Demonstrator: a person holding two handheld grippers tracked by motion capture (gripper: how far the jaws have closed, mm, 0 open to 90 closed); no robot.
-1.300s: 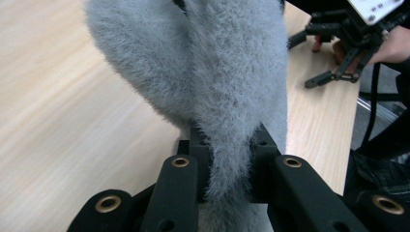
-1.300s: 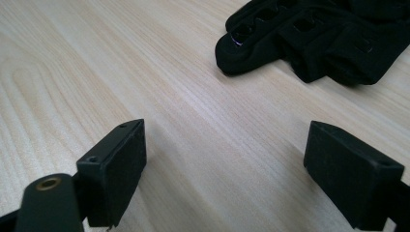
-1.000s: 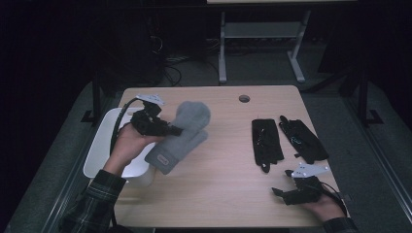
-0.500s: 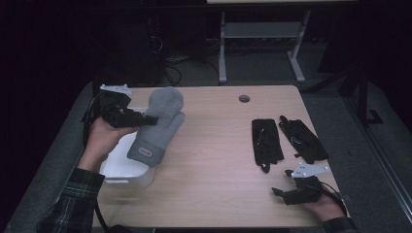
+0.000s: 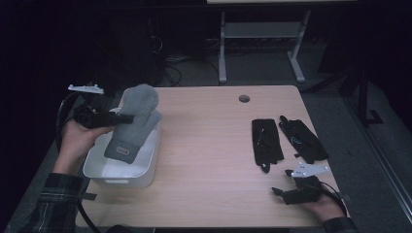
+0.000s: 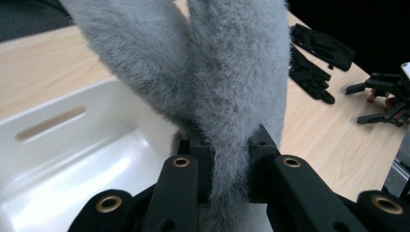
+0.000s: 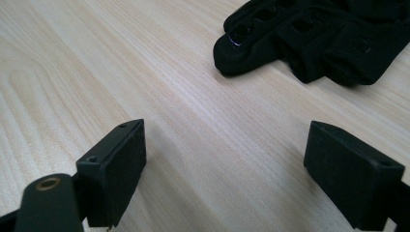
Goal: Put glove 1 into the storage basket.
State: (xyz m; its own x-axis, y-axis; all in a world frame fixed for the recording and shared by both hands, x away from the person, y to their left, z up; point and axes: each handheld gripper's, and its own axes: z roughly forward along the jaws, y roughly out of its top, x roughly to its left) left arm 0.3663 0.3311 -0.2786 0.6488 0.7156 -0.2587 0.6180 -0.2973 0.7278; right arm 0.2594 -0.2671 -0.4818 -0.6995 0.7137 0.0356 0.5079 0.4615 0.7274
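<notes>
We're holding mitten [image 5: 133, 121] w/ left hand-held gripper [image 5: 127, 118], jaws clamped on it; it's hanging cuff-down, tilted, directly over bin [image 5: 97, 170]. Right hand-held gripper [image 5: 279, 191] resting open on worktop [image 5: 209, 145].

No readable text, brand, number or sign anywhere. Small dark patch on cuff of grey mitten [image 5: 132, 127], reddish mark on it too blurred to read. Black gloves [image 5: 286, 139]: pale specks, illegible.

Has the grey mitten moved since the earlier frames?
Yes. The grey mitten, clamped in the left gripper, went leftward from over the bare table to above the white bin.
</notes>
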